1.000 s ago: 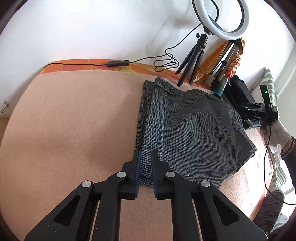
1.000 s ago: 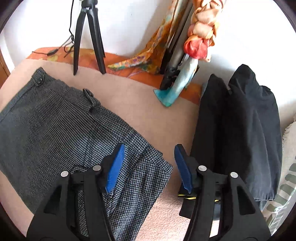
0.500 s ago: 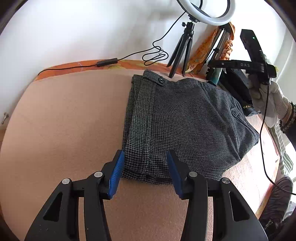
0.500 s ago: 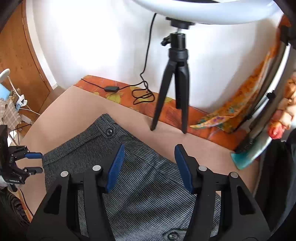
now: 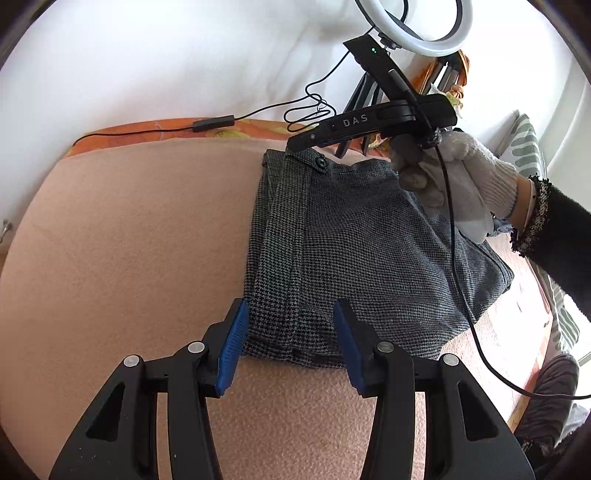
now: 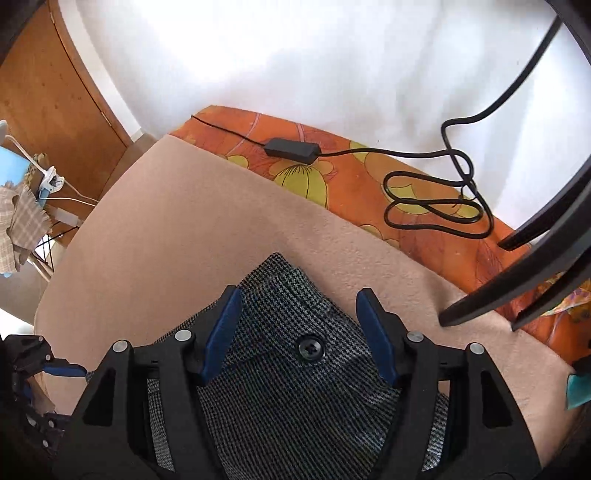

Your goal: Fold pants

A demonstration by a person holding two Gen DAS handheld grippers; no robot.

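Observation:
The grey houndstooth pants [image 5: 354, 251] lie folded in a compact stack on the peach blanket [image 5: 129, 240]. My left gripper [image 5: 290, 339] is open, its blue pads either side of the stack's near edge. My right gripper [image 6: 297, 328] is open just above the far corner, where the waistband with a black button [image 6: 311, 348] shows between its pads. In the left wrist view the right gripper [image 5: 295, 144] reaches in from the right, held by a white-gloved hand [image 5: 458, 184].
A ring light [image 5: 417, 33] on a tripod stands at the back by the white wall. A black cable with an inline switch [image 6: 291, 148] lies on the orange flowered sheet [image 6: 354, 177]. A wooden door [image 6: 55, 88] stands to the far left.
My left gripper opened, let go of the pants' near edge and pulled back slightly. My right gripper swung from the stack's right end over to the far waistband corner and lowered onto it.

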